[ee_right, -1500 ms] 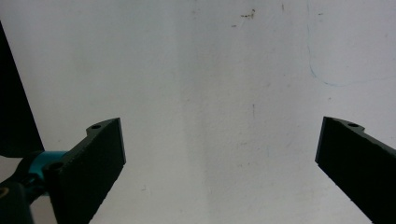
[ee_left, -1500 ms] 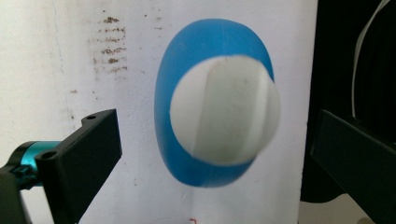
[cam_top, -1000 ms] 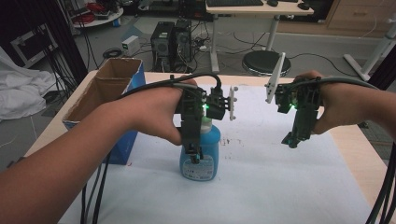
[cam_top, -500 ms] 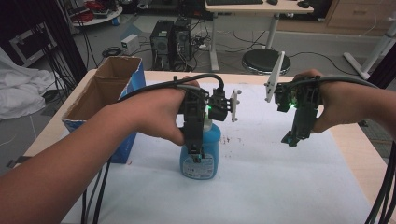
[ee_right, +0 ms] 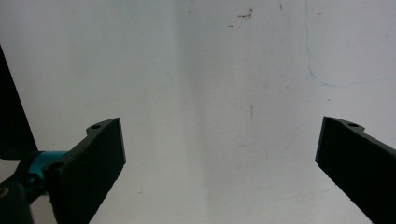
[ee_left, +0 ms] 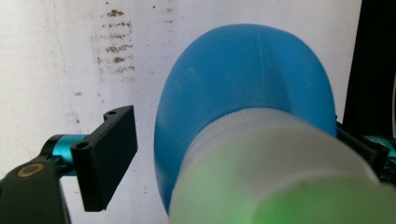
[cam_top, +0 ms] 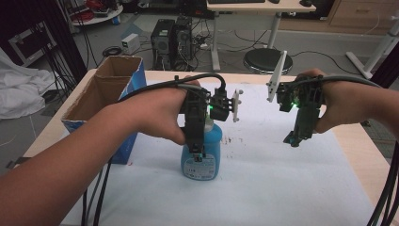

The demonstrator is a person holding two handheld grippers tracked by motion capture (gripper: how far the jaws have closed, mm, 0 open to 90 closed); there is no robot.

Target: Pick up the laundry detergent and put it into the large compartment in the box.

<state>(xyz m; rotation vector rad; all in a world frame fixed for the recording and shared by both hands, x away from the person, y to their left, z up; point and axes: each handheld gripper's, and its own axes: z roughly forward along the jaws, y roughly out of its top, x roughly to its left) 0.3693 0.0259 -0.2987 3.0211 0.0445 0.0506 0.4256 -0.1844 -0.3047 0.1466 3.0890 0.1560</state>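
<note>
Your left gripper (cam_top: pixel 198 153) jaws are closing around the blue bottle (ee_left: pixel 243 93), apparently not clamping yet. Smooth plastic; take the shoulder. Right gripper (ee_right: pixel 219 163), at 3 o'clock, is gaping empty.

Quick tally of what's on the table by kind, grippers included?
Blue bottle: 1
Cardboard box: 1
White table cover: 1
Grippers: 2, left gripper and right gripper
Total: 5

My left tongs (cam_top: pixel 196 153) point straight down, forearm reaching in from lower left; their jaws have just been closing, with a gap still showing beside one pad. Right tongs (cam_top: pixel 292 139) hang tilted downward, jaws spread wide, hand level with the left.
</note>
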